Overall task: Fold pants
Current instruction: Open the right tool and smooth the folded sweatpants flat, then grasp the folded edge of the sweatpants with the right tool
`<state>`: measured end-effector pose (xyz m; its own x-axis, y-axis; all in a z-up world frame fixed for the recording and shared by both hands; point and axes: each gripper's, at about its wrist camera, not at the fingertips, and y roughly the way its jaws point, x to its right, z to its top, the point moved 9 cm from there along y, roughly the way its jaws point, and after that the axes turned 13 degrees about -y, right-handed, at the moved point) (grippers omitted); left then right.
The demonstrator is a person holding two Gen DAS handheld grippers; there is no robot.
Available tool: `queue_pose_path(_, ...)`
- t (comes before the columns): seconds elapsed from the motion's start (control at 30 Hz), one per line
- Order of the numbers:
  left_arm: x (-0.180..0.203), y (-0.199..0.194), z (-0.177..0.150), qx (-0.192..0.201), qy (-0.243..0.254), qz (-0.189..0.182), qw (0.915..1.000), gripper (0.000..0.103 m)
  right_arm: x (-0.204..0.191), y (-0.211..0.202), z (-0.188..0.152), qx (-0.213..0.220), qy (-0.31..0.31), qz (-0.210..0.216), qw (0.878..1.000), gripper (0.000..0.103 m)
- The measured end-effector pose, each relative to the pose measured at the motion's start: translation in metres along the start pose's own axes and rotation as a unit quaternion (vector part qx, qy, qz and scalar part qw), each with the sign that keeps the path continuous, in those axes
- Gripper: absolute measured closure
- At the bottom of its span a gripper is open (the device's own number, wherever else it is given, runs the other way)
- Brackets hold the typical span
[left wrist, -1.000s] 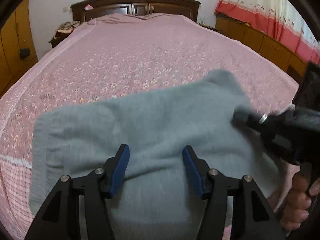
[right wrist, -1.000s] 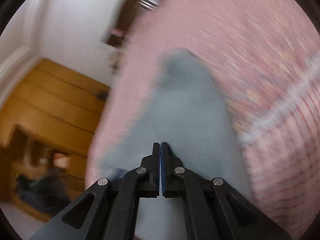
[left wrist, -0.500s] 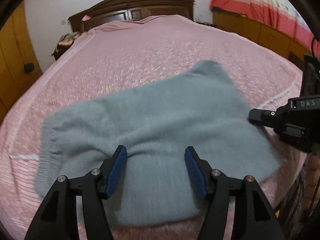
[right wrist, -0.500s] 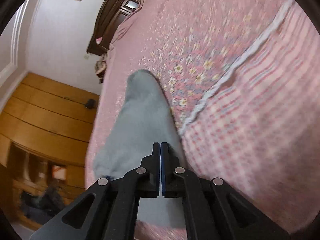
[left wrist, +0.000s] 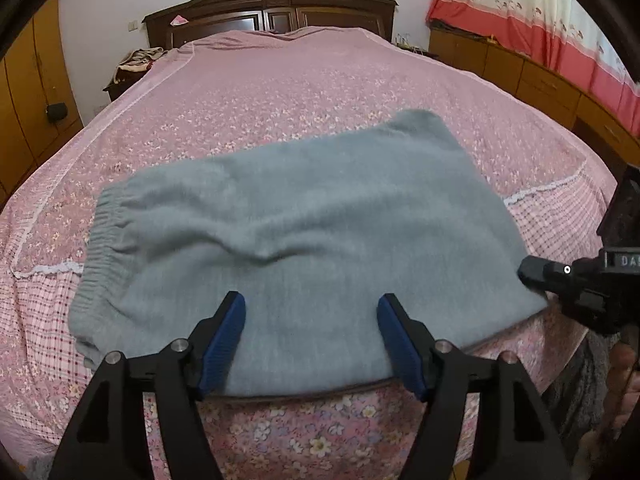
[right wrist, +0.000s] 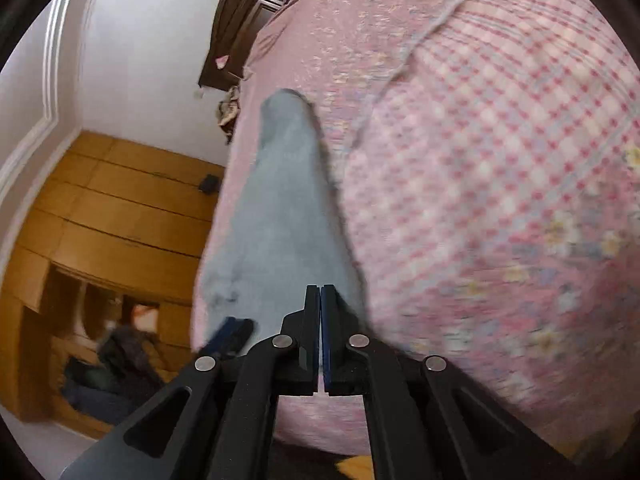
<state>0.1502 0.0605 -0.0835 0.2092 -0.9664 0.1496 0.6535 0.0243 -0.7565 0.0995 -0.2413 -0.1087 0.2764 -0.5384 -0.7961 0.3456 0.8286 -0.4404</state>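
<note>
Grey fleece pants (left wrist: 296,232) lie folded flat on the pink bed, waistband to the left, near the front edge. My left gripper (left wrist: 312,320) is open and empty, hovering just above the pants' near edge. My right gripper (left wrist: 528,272) shows at the right, its tip at the pants' right end. In the right wrist view my right gripper (right wrist: 321,296) has its jaws closed together, and the pants (right wrist: 276,208) stretch away ahead of it. No cloth shows between the jaws.
The pink floral bedspread (left wrist: 304,80) covers a large bed with a dark wooden headboard (left wrist: 272,8). Wooden cabinets (left wrist: 532,76) run along the right under red curtains. Wooden wardrobes (right wrist: 120,216) stand on the left. The bed edge (left wrist: 320,432) drops off just below the pants.
The pants have settled flat on the bed. My left gripper pulled back slightly toward the bed edge. My right gripper moved back to the pants' right end, still closed.
</note>
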Motion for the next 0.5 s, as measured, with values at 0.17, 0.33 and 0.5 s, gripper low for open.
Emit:
queue_pose_path(0.17, 0.0, -0.004, -0.005, 0.005, -0.002, 0.002, 1.0, 0.03, 0.004, -0.003, -0.004, -0.001, 0.026, 0.021, 0.999, 0.103)
queue_pose_path(0.33, -0.001, -0.003, -0.008, 0.013, -0.003, -0.002, 0.9999, 0.03, -0.011, -0.006, 0.0, -0.003, -0.008, -0.008, 1.0, 0.101)
queue_pose_path(0.5, -0.001, -0.003, -0.007, 0.017, -0.001, -0.005, 0.9998, 0.03, -0.046, -0.024, 0.029, 0.025, -0.048, 0.008, 0.998, 0.091)
